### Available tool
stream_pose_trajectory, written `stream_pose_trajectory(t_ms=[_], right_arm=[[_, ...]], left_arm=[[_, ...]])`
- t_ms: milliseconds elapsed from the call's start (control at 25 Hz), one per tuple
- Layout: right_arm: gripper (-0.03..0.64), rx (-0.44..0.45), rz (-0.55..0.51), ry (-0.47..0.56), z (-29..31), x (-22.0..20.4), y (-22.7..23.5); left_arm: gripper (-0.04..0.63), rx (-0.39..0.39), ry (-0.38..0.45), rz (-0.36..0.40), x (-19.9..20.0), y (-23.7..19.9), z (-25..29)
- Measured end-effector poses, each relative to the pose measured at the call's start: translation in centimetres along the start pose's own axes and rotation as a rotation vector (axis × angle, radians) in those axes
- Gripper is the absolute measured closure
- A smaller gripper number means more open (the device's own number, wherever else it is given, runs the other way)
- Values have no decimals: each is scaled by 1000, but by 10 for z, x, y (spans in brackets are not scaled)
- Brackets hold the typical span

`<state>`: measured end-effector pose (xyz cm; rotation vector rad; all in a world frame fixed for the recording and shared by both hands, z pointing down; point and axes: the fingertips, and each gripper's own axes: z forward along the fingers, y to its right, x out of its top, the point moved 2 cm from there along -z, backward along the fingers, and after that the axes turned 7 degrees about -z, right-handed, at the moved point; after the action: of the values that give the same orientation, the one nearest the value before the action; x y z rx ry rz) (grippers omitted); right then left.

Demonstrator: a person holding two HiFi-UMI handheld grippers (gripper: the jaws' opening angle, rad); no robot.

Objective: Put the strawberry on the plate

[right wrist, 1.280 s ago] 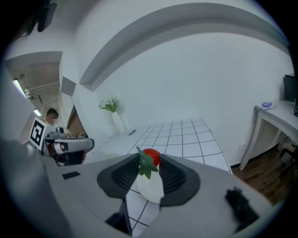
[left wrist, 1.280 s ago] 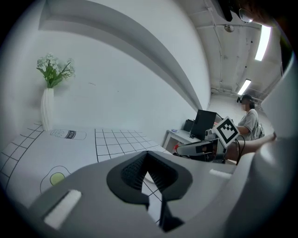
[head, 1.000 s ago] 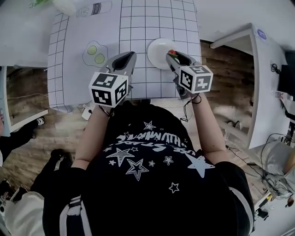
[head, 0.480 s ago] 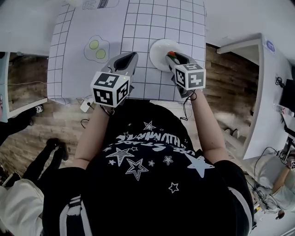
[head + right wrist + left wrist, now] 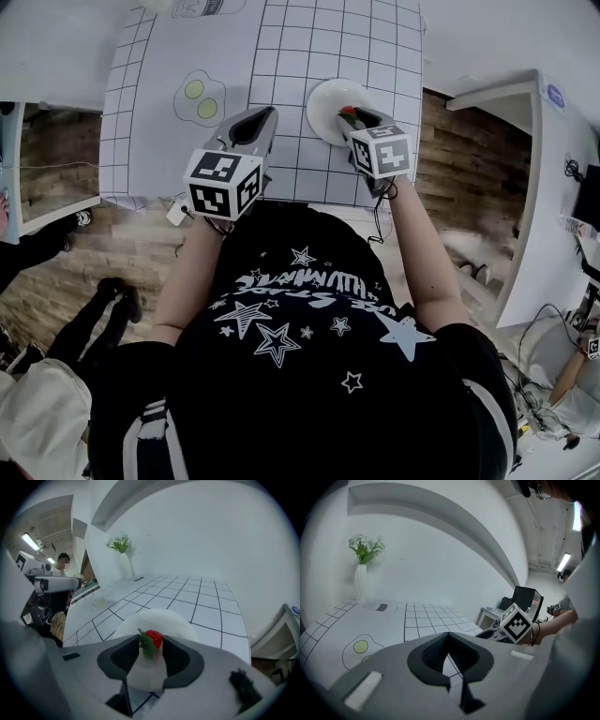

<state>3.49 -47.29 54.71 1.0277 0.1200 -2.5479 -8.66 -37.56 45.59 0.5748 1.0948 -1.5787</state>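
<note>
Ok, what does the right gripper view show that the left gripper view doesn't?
Only the right gripper view: the strawberry pinched in the right gripper, above the white plate. Only the left gripper view: the left gripper with jaws together and empty, the marker cube on the other gripper, and a dark monitor. Both: the vase of flowers and the gridded tabletop.
</note>
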Motion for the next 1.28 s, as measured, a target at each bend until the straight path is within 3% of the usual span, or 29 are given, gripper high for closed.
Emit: stream_pose_trajectory(t_ms=[560, 1040, 1080, 1160, 1280], right_arm=[[440, -62, 75, 79, -23, 9, 9], [445, -232, 236, 299, -86, 28, 16], [458, -247, 242, 308, -91, 28, 12], [544, -289, 254, 320, -102, 24, 5], [574, -342, 278, 329, -115, 16, -13]], left_arm=[[586, 1, -21, 12, -6, -8, -17], [586, -60, -49, 58, -7, -9, -36], [586, -70, -48, 64, -8, -10, -40], [586, -92, -49, 74, -11, -11, -47], [586, -121, -46, 84, -16, -14, -65]])
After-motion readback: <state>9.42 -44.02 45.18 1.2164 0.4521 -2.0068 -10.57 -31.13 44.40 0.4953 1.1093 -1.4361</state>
